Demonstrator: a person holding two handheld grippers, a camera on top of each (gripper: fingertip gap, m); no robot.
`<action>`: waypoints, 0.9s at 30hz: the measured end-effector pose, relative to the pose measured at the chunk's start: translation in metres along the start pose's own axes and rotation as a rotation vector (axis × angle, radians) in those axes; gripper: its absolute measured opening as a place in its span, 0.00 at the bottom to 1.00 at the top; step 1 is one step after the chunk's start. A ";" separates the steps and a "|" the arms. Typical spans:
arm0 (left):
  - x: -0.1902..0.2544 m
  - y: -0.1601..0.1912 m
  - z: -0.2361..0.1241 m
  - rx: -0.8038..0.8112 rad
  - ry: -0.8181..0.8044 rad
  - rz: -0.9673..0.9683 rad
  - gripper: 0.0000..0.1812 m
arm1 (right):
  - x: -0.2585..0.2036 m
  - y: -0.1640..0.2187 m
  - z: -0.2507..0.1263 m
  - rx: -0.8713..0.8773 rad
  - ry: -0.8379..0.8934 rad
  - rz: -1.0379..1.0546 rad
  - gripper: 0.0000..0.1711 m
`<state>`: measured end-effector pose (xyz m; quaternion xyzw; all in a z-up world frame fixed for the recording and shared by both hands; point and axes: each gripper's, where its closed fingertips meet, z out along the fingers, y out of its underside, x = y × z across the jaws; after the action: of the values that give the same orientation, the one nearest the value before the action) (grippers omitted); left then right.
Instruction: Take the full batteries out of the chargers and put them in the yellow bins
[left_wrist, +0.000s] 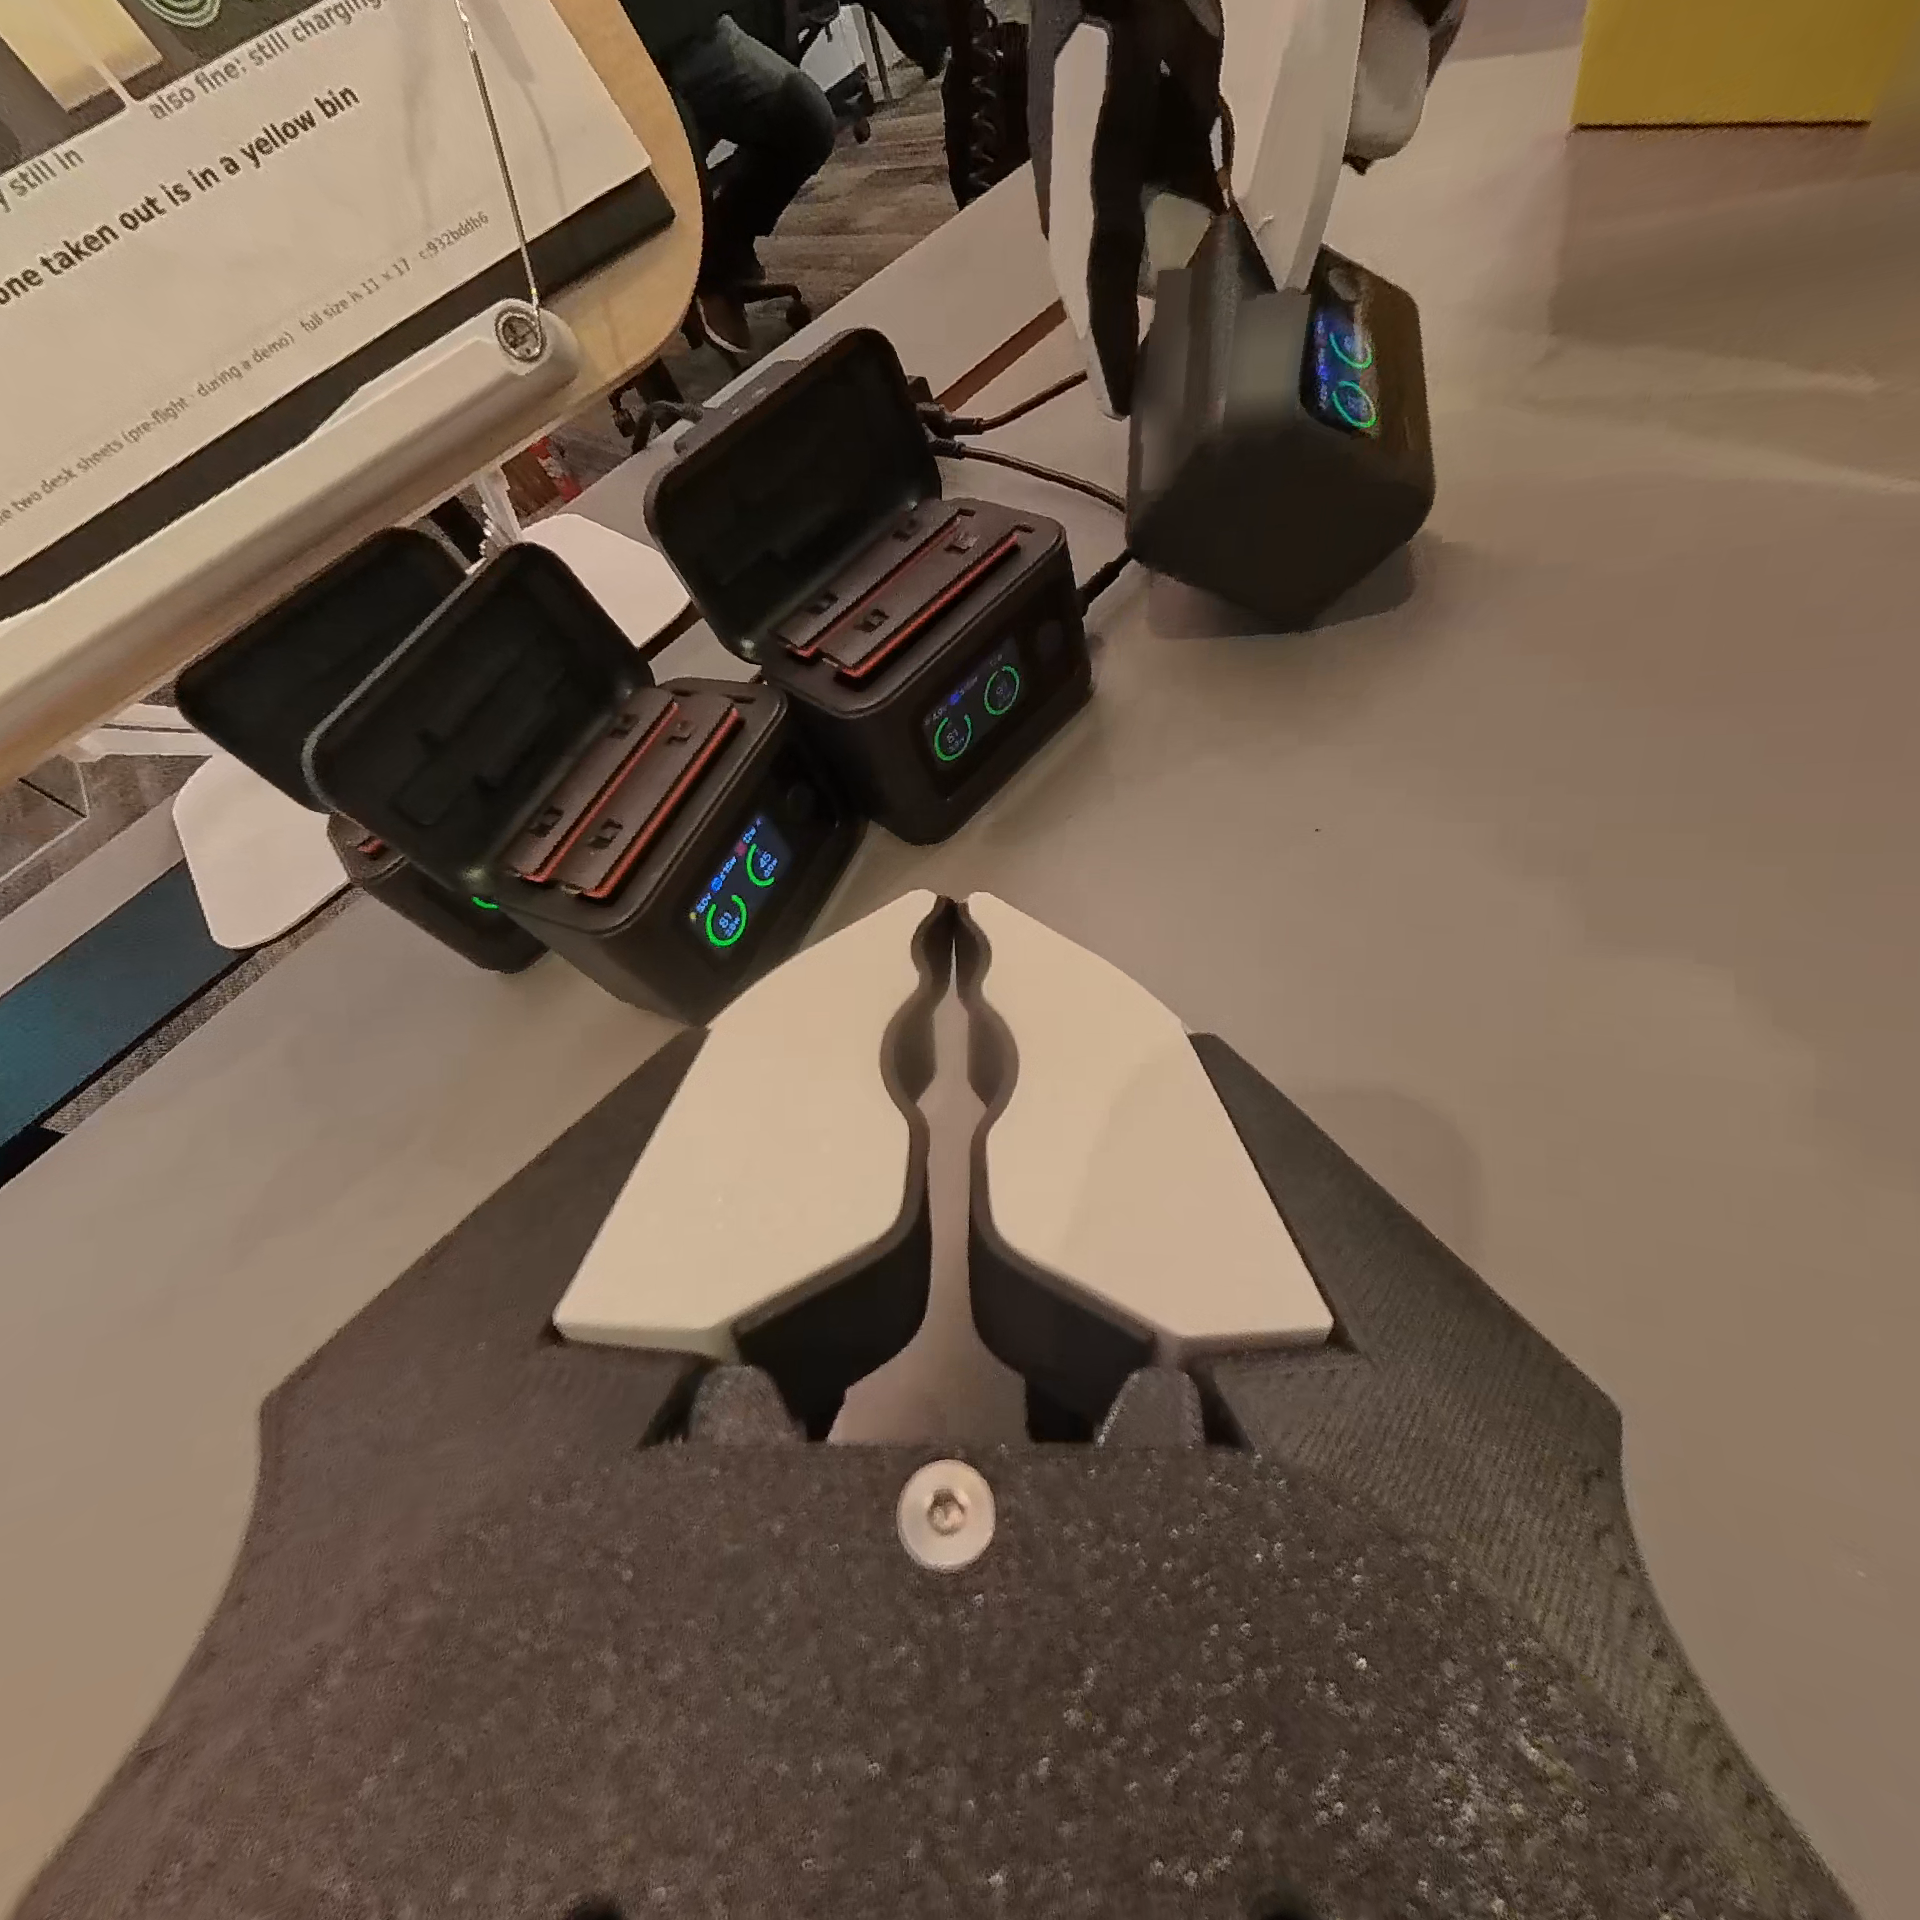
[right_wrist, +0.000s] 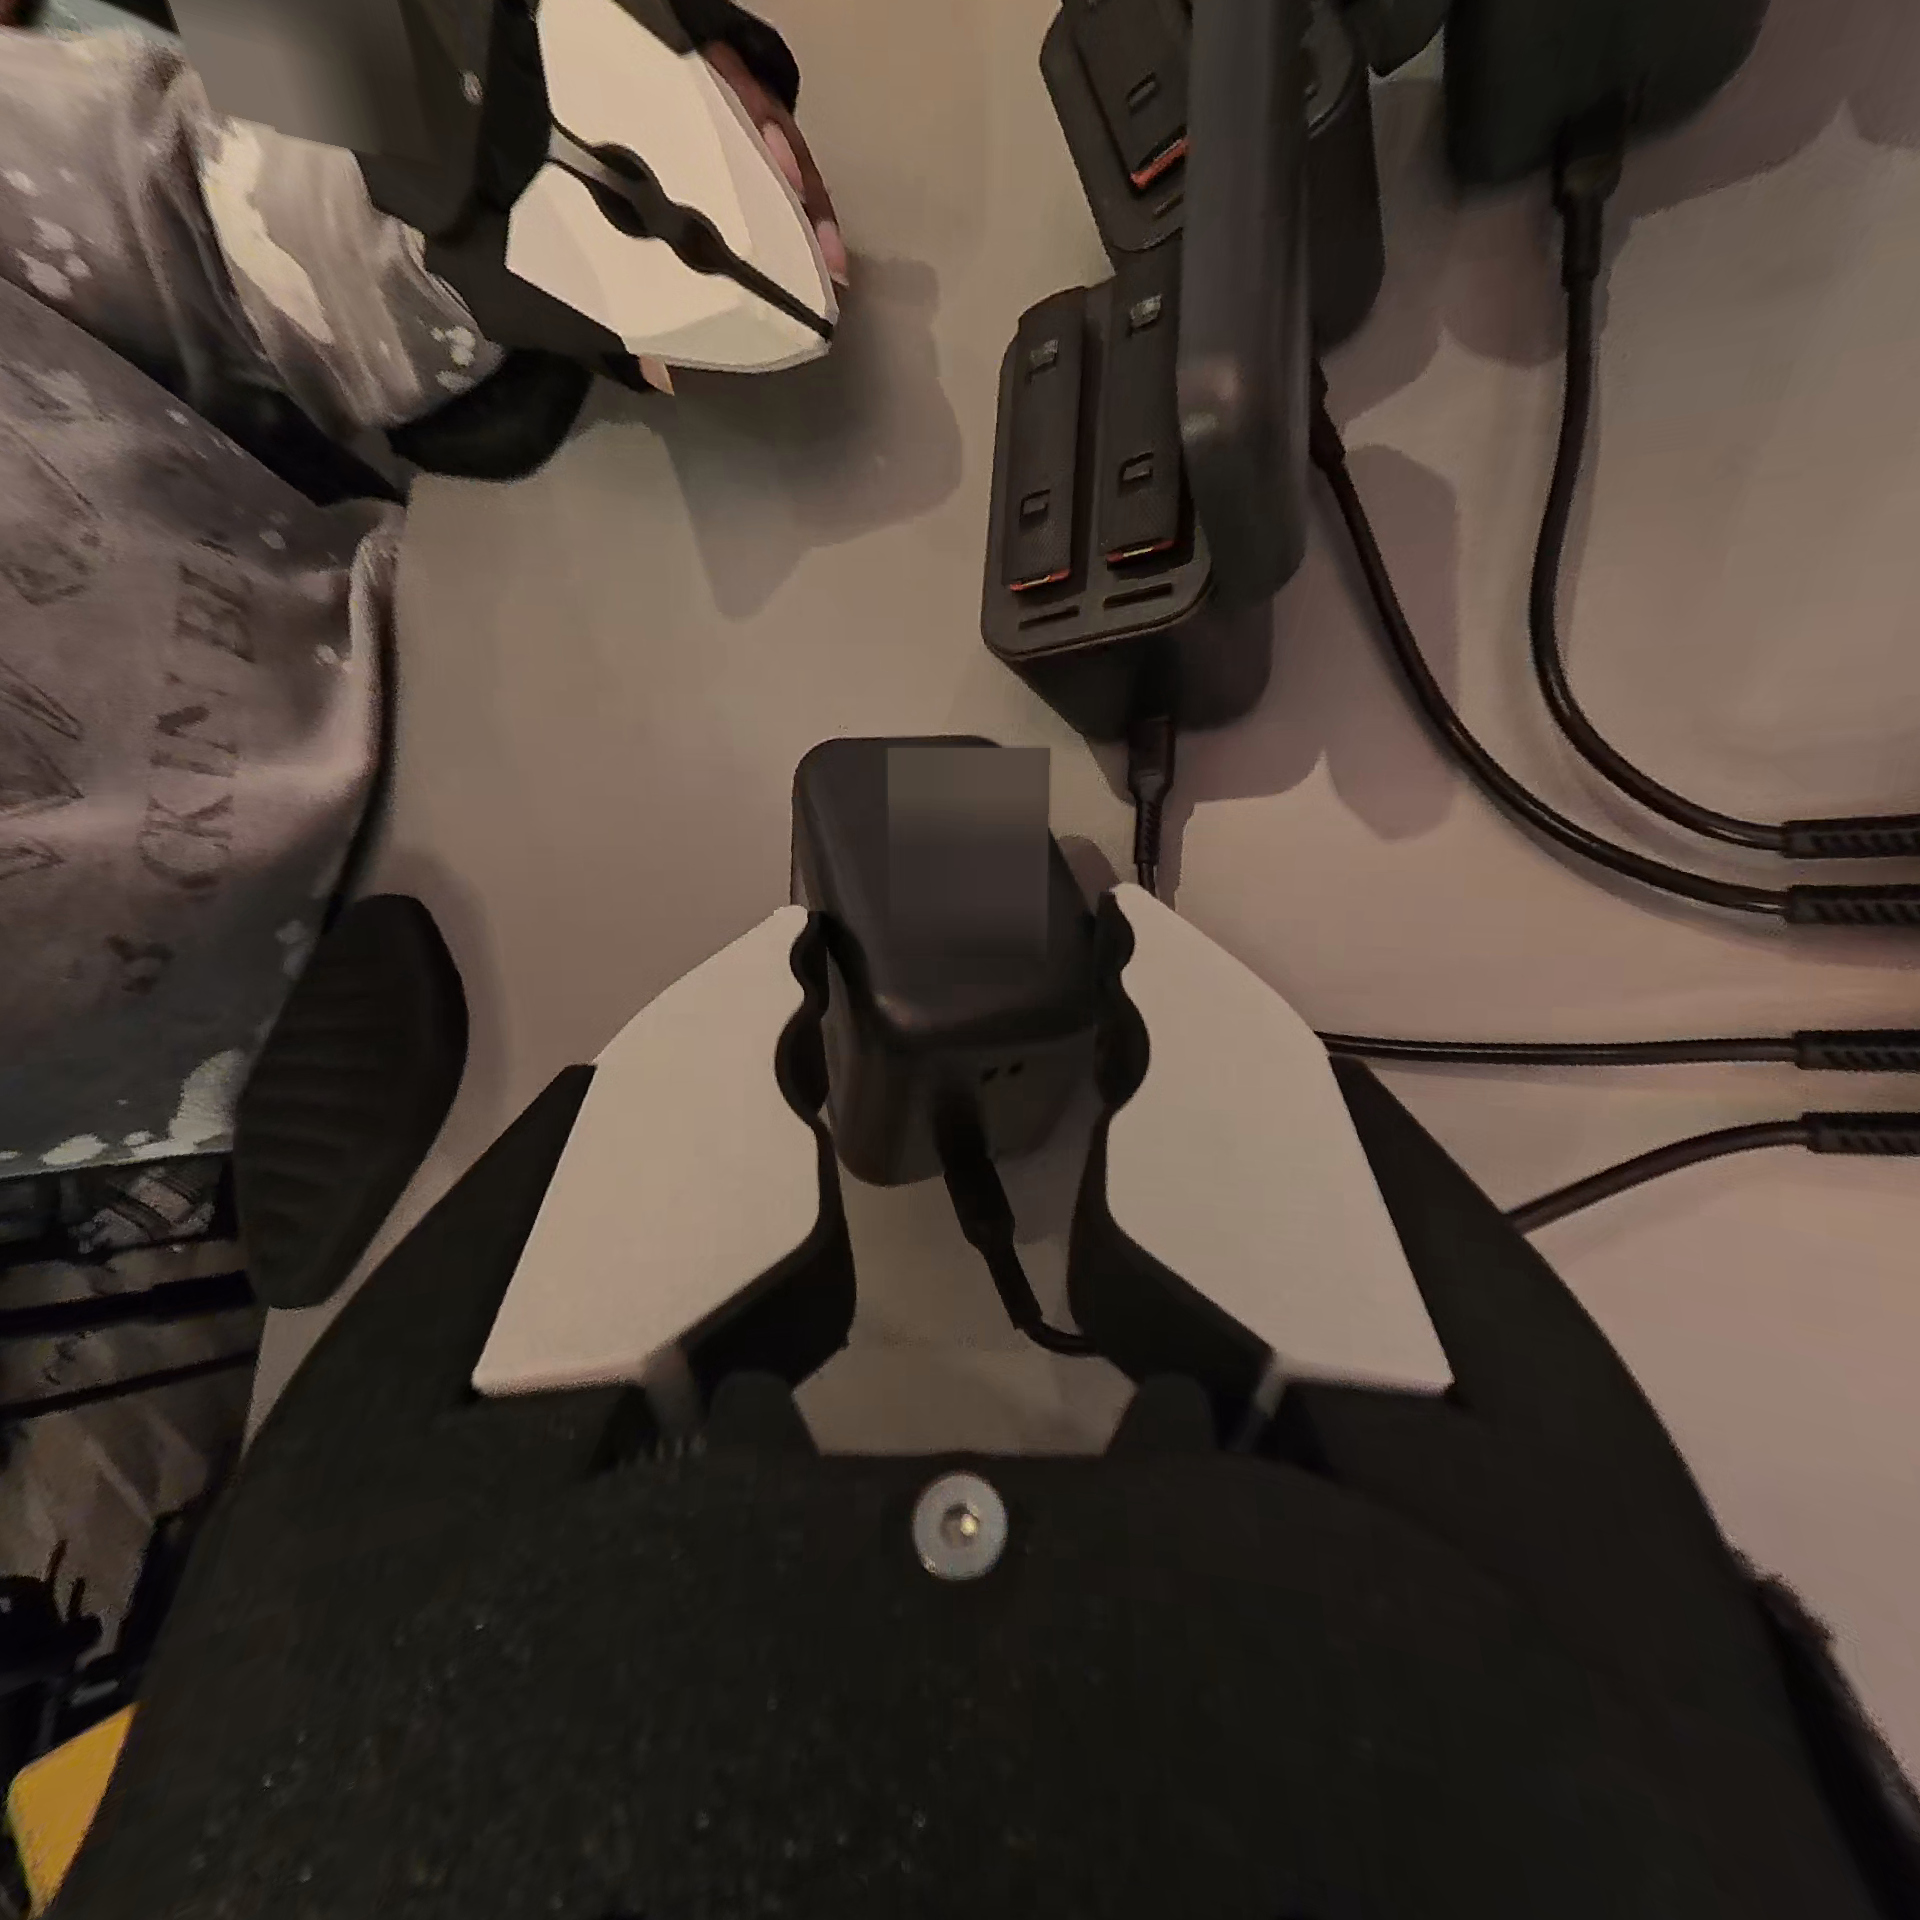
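Several black chargers stand on the grey table (left_wrist: 1558, 935). Three of them have open lids: the nearest (left_wrist: 665, 862), the middle one (left_wrist: 925, 675) and one partly hidden behind (left_wrist: 416, 883). Black batteries with red edges (left_wrist: 623, 810) sit in their slots. My right gripper (right_wrist: 956, 920) is shut on a fourth charger (right_wrist: 935, 987), whose lid is closed. In the left wrist view this charger (left_wrist: 1288, 468) is tilted with one lower edge on the table. My left gripper (left_wrist: 951, 914) is shut and empty, just in front of the nearest charger. It also shows in the right wrist view (right_wrist: 821, 322).
Black cables (right_wrist: 1662, 810) run across the table to the right of the chargers. An open charger with two batteries (right_wrist: 1101, 540) lies beyond the held one. A yellow surface (left_wrist: 1745, 62) shows at the far right. A printed sheet on a board (left_wrist: 260, 208) stands at the left. The left gripper's tips are roughly 15 centimetres from the right gripper's.
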<state>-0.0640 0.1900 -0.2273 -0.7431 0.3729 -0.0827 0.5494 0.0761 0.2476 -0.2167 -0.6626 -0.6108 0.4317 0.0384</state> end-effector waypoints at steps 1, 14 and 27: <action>0.001 0.000 0.000 0.000 0.000 0.005 0.00 | -0.001 0.001 0.000 0.022 -0.012 0.011 0.28; 0.022 -0.007 0.006 0.005 0.041 0.062 0.00 | -0.010 0.017 -0.010 0.046 0.134 -0.069 0.32; 0.022 -0.003 0.007 -0.010 0.042 0.077 0.00 | 0.010 0.061 0.005 -0.797 0.483 -0.711 0.48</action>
<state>-0.0434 0.1814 -0.2340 -0.7290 0.4130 -0.0751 0.5407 0.1196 0.2380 -0.2605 -0.4597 -0.8849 -0.0338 0.0668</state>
